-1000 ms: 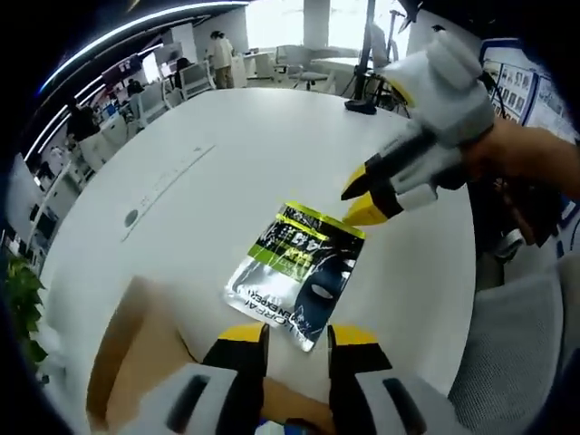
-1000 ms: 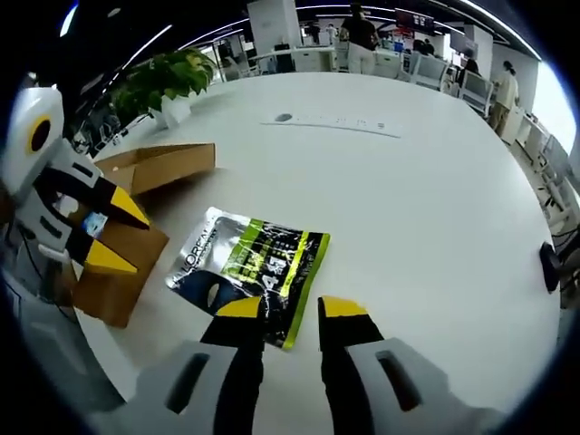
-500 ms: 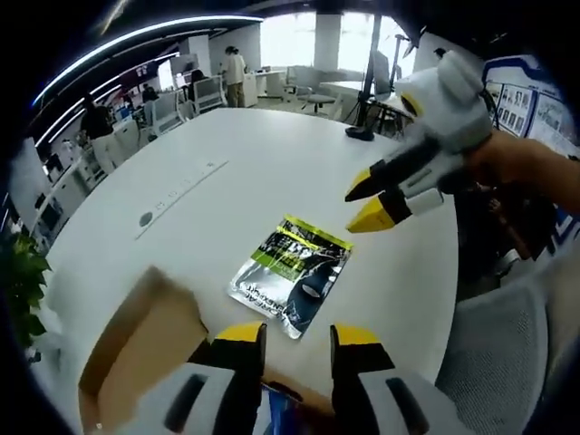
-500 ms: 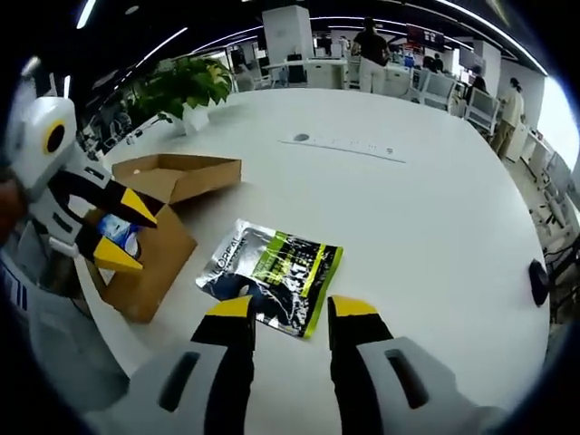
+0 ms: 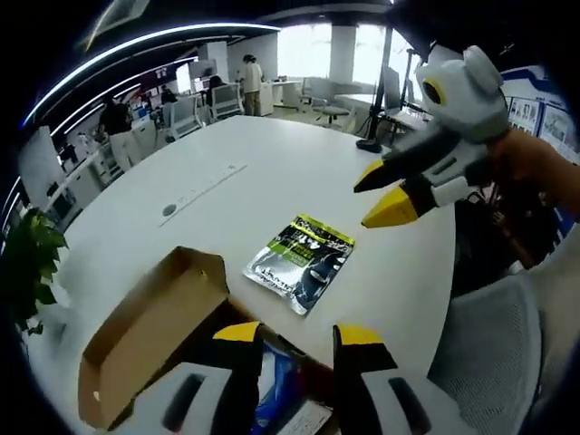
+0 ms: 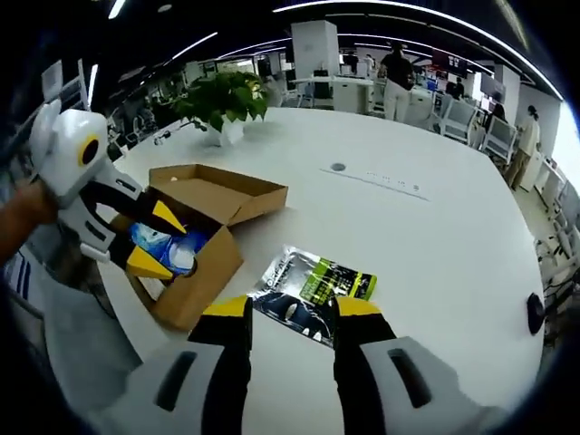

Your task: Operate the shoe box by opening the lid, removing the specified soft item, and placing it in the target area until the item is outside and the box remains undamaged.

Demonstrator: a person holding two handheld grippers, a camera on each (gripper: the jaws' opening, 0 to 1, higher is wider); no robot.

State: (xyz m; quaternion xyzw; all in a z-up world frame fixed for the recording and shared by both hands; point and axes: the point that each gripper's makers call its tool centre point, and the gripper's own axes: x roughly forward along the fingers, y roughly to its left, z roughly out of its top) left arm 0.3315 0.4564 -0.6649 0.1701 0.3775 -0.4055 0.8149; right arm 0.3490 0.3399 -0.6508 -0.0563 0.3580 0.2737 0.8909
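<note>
Left gripper (image 5: 295, 337) hangs above the open box (image 5: 152, 328), jaws parted and holding nothing. Right gripper (image 6: 282, 310) hangs over the near edge of the table (image 6: 435, 236), jaws likewise parted and empty, a hand (image 5: 535, 172) gripping it. The pouch (image 6: 314, 283) lies flat on the table just right of the box. A blue item (image 6: 160, 248) sits inside the box.

Both grippers, left gripper (image 5: 295, 337) and right gripper (image 6: 288, 311), have white-grey bodies, black fingers and yellow tips, with a yellow-ringed round mark on the housing.
</note>
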